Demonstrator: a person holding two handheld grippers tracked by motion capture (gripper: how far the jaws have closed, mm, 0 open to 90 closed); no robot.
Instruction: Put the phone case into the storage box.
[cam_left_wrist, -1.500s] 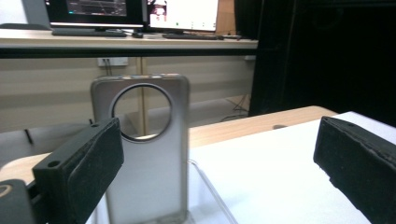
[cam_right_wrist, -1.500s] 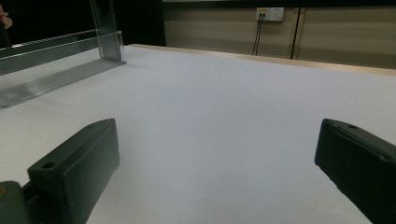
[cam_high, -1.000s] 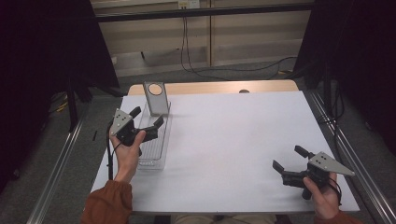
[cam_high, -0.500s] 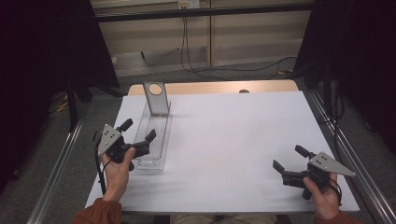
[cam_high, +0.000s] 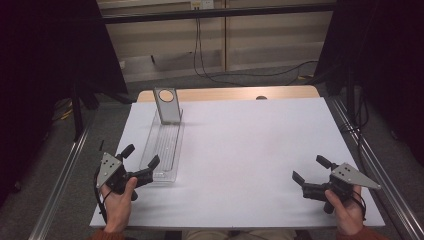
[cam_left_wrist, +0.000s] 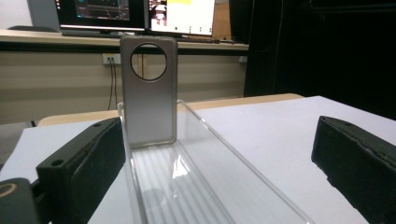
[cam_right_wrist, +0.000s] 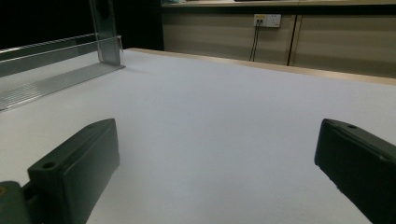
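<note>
Currently the left gripper (cam_high: 141, 165) sits at the near end of the clear tray (cam_high: 165, 150), jaws wide apart and holding nothing; the right gripper (cam_high: 309, 175) rests well apart, equally wide and empty. The grey phone case (cam_high: 166, 105) stands upright at the tray's far end. It looks light, thin and slippery, so grip it across its side edges.

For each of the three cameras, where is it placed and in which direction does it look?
High view: above the near edge, looking forward and down on the white table; both hands, left gripper and right gripper show.
Left gripper view: low at the clear tray, facing the upright grey phone case; its own jaws show.
Right gripper view: low over the table, jaws apart.
All three share tray and case.
</note>
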